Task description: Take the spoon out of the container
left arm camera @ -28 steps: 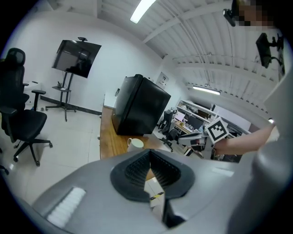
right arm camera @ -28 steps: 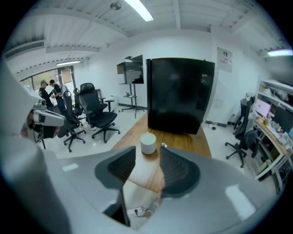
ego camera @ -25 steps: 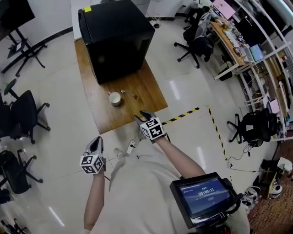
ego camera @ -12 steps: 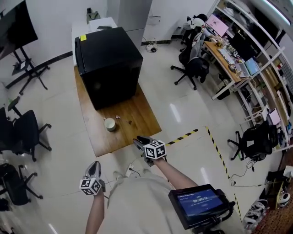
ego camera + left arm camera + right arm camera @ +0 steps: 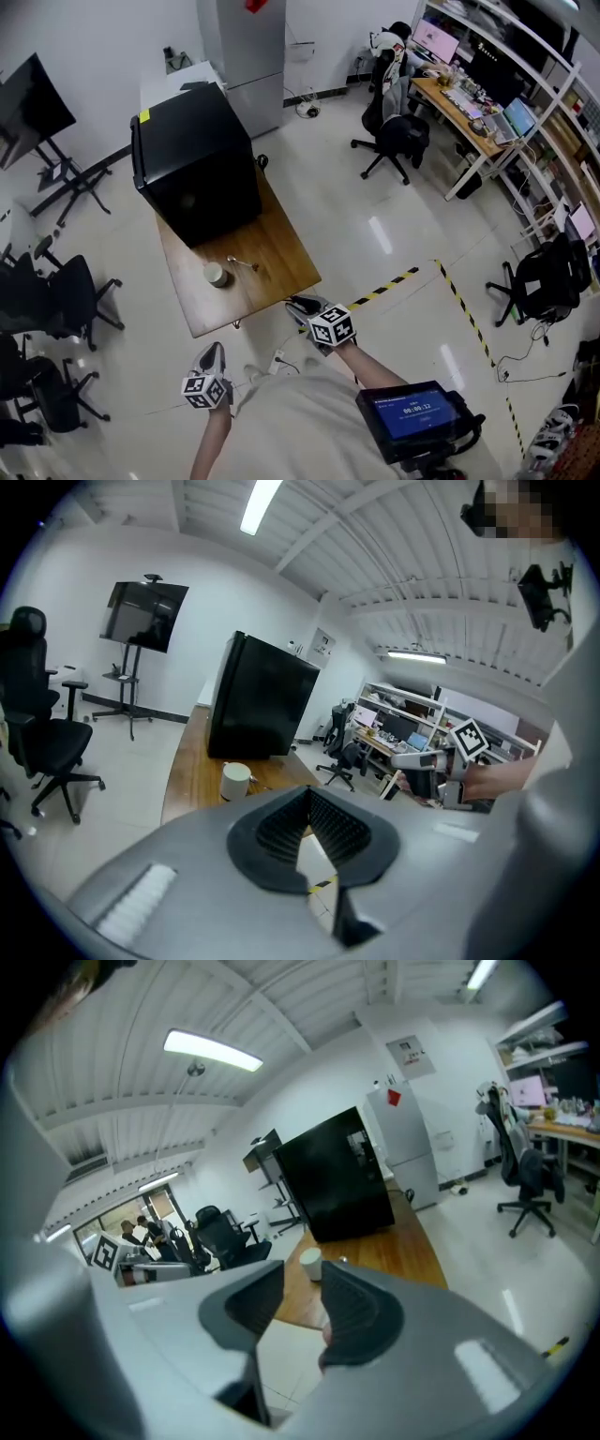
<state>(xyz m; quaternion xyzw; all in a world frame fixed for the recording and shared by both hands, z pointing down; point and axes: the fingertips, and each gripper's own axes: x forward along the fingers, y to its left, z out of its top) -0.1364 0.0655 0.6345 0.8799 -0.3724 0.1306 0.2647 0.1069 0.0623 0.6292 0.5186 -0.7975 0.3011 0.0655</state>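
A small white cup [image 5: 217, 274] stands on the wooden table [image 5: 277, 251], in front of a black cabinet [image 5: 192, 169]. The spoon [image 5: 242, 263] lies on the tabletop just right of the cup, outside it. Both grippers are off the table, held close to the person's body over the floor. My right gripper [image 5: 302, 305] is just past the table's near corner; its jaws are closing with a gap still between them and nothing in it. The cup [image 5: 312, 1258] shows far off beyond its jaws. My left gripper [image 5: 213, 352] hangs lower left, fingertips touching, holding nothing.
Black office chairs [image 5: 56, 300] stand left of the table, and another chair [image 5: 394, 136] sits by the desks at the right. Yellow-black tape [image 5: 394, 281] marks the tiled floor right of the table. A TV stand [image 5: 47, 141] stands at the far left.
The person and both grippers have drawn back from the table, so it now looks smaller and farther. The spoon stays on the tabletop beside the cup.
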